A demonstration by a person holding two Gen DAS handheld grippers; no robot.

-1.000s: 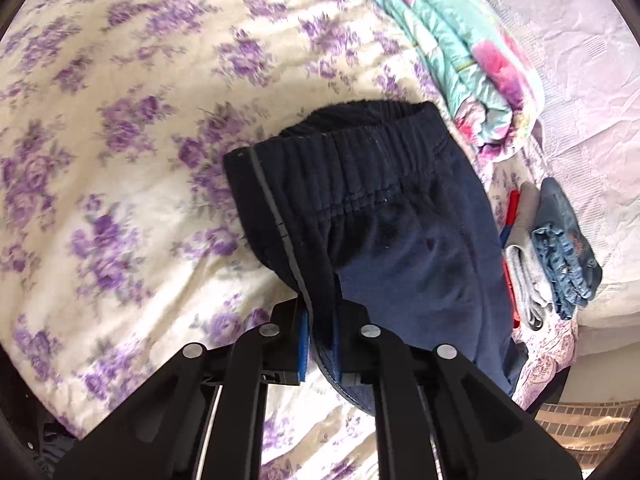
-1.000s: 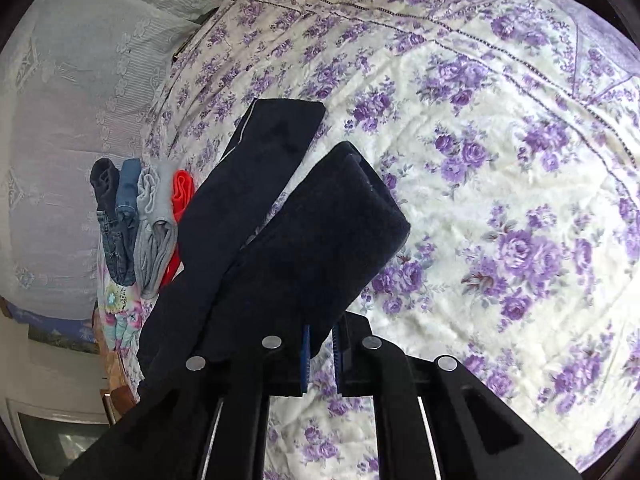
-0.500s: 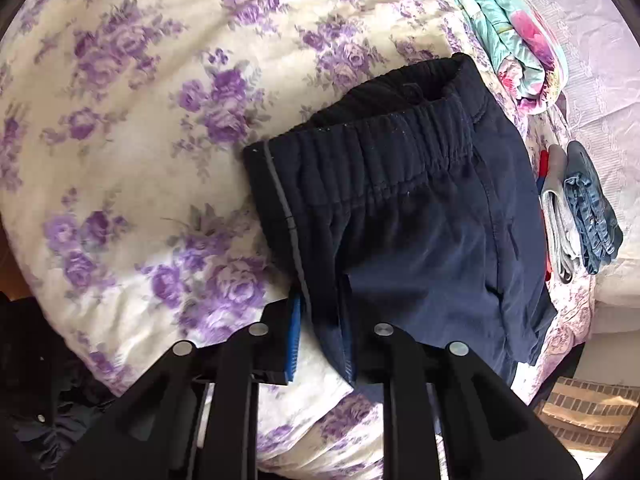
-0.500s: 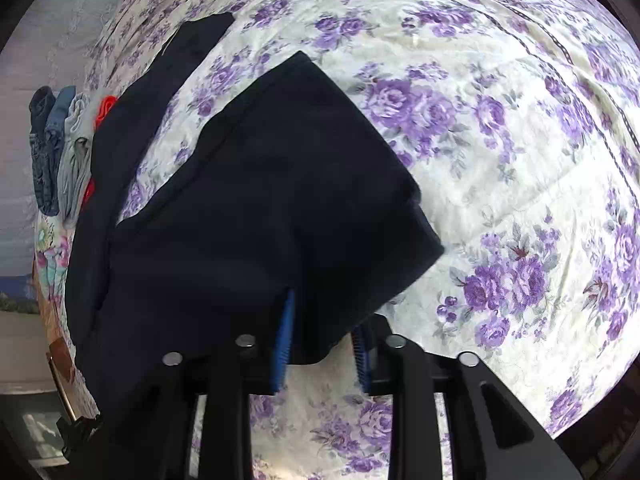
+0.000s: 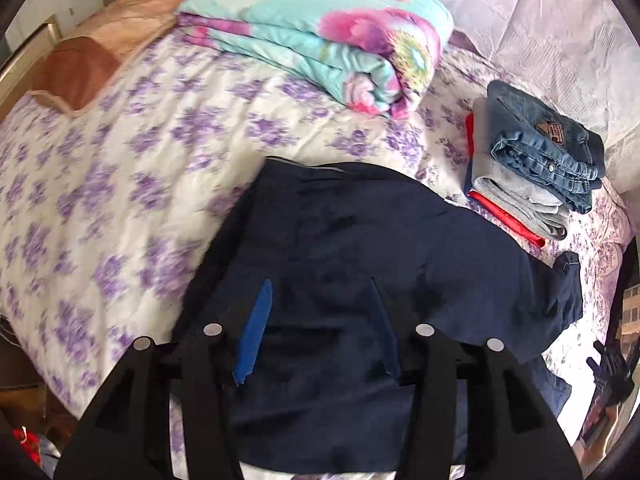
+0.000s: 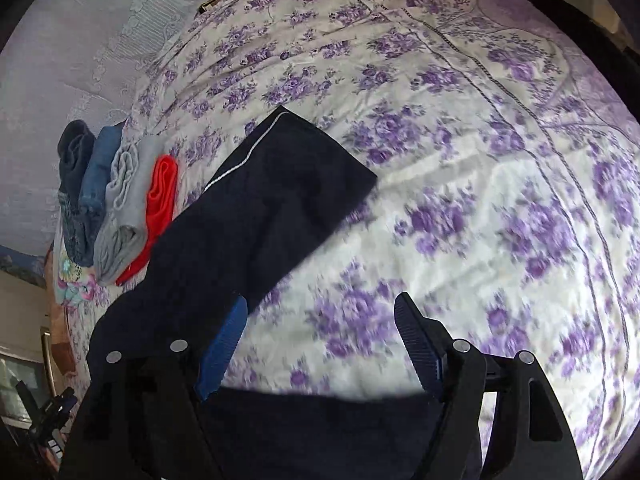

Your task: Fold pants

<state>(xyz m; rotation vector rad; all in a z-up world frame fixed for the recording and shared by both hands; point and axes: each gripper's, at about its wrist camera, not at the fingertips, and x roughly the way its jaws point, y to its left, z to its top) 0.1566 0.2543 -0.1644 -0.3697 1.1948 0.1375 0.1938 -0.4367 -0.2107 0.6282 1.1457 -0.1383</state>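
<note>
Both jaws spread, left gripper (image 5: 316, 328) and right gripper (image 6: 320, 344) hover over the pants (image 5: 360, 248); a fold looks laid; next, regrip an edge.

both wrist cams close above bed (image 5: 120, 168), sharing pants (image 5: 340, 248).

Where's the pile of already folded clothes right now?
The folded pile sits at the right of the left wrist view, beside the floral blanket and just beyond the navy pants; the right wrist view shows it at far left.

Floral-quilted bed (image 6: 460, 208), lace-curtained wall (image 5: 540, 20)
</note>
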